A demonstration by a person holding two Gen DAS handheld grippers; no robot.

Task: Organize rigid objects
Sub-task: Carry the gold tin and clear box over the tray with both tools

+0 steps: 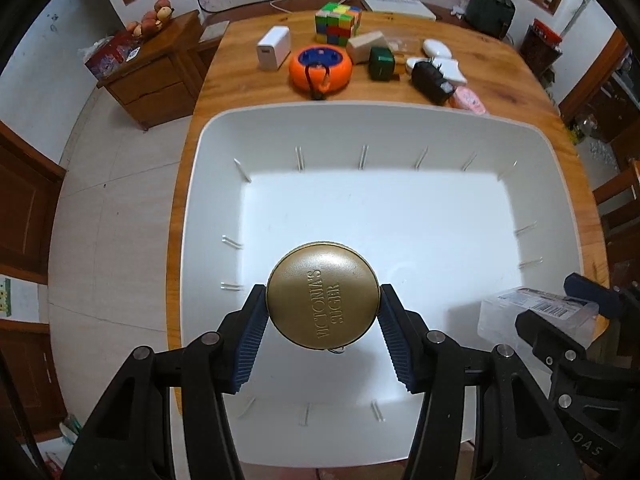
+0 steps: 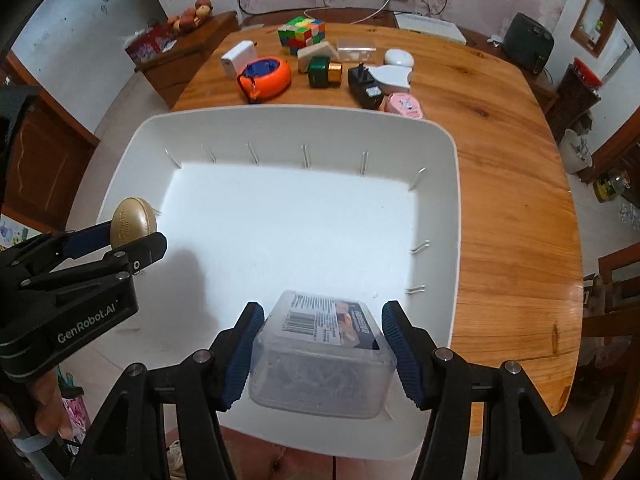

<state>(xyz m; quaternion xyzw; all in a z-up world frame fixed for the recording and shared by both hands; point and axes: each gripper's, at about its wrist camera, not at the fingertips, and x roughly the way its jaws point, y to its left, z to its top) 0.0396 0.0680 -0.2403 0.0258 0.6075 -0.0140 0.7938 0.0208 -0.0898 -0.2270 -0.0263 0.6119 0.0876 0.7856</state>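
Clearly, the left gripper (image 1: pixel 322 320) clamps the smooth gold tin (image 1: pixel 323 294) at three and nine o'clock (slippery, rigid); the right gripper (image 2: pixel 322 354) straddles the light clear plastic box (image 2: pixel 322 356), whose left side looks pinched and right side apart.

Clear plastic box (image 2: pixel 322 356) contents blurred, label print too small, pink case (image 1: pixel 469 101) partly hidden behind tray rim (image 1: pixel 360 109)

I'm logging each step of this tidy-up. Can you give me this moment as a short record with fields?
left gripper: shut on gold round tin, over the bin
right gripper: shut on clear plastic box, over the bin's near edge
white bin: nothing lying in it
still on wooden table: colour cube, orange tape measure, black plug adapter, pink case
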